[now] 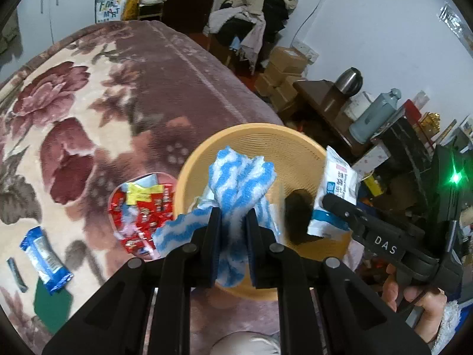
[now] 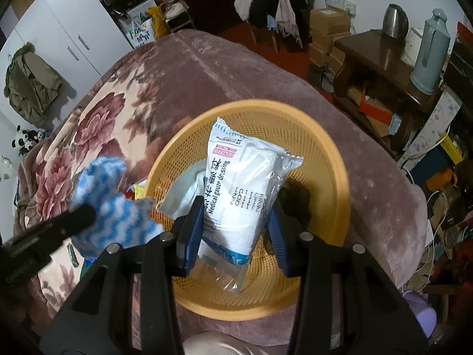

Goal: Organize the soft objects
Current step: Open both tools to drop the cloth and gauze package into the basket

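I am clamping my left gripper (image 1: 232,222) on a fuzzy blue-and-white cloth (image 1: 236,177), its two black fingers pressing the bunched middle of the fabric while the loose ends are flaring up above the pads and hanging down below them. I am clamping my right gripper (image 2: 236,227) on a sealed packet of medical gauze dressing (image 2: 242,183), the blue-padded fingers squeezing its lower half so that the packet is standing upright between them with its crimped top edge pointing away from me. Both loads are hanging over a round yellow mesh basket (image 2: 319,159), which is resting on a plush floral blanket (image 1: 88,112). Inside the basket a pale crumpled item (image 2: 186,192) is lying near the left wall and a dark object (image 1: 298,210) is sitting toward the right side. Just beside the basket on its left, a heart-shaped red tray of wrapped sweets (image 1: 142,210) is lying on the blanket, and further left a blue-and-silver packet (image 1: 44,257) is resting flat. My right hand (image 1: 414,304) is gripping the handle of the right tool.
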`<state>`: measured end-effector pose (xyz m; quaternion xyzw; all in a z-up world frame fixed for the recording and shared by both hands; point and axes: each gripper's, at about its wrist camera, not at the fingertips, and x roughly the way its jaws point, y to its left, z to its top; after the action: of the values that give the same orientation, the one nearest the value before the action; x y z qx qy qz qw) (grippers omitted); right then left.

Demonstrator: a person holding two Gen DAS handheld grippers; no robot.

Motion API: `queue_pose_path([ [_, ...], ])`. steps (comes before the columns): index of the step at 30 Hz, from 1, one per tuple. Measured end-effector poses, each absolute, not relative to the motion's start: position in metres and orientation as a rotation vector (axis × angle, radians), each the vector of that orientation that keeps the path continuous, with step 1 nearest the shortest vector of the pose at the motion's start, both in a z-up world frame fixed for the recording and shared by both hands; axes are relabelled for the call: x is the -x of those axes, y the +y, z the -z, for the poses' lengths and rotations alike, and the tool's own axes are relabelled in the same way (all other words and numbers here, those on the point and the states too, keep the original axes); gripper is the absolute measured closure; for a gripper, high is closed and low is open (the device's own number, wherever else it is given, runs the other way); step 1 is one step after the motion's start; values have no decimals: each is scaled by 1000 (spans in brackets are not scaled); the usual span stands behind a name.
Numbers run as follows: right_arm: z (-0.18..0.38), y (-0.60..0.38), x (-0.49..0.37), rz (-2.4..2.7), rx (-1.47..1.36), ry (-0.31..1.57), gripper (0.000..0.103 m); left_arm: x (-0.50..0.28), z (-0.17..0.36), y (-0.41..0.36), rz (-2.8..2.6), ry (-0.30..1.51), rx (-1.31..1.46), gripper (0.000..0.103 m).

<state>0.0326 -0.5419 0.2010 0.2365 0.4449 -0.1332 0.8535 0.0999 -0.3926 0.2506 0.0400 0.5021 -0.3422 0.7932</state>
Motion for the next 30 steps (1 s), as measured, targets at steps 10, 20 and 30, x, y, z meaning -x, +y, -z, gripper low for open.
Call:
queue_pose_path([
  [10,-202,-570,-52,287,-537,931,48,-104,-240,-430,821,1105,-27,34],
  [20,-189,-569,-38,304,-541,970,1,-92,-238,-423,770,1078,-115,0],
  [30,-179,-559,-19,348,-519,1030,0,-92,-226,-401,674,1108,-161,0],
])
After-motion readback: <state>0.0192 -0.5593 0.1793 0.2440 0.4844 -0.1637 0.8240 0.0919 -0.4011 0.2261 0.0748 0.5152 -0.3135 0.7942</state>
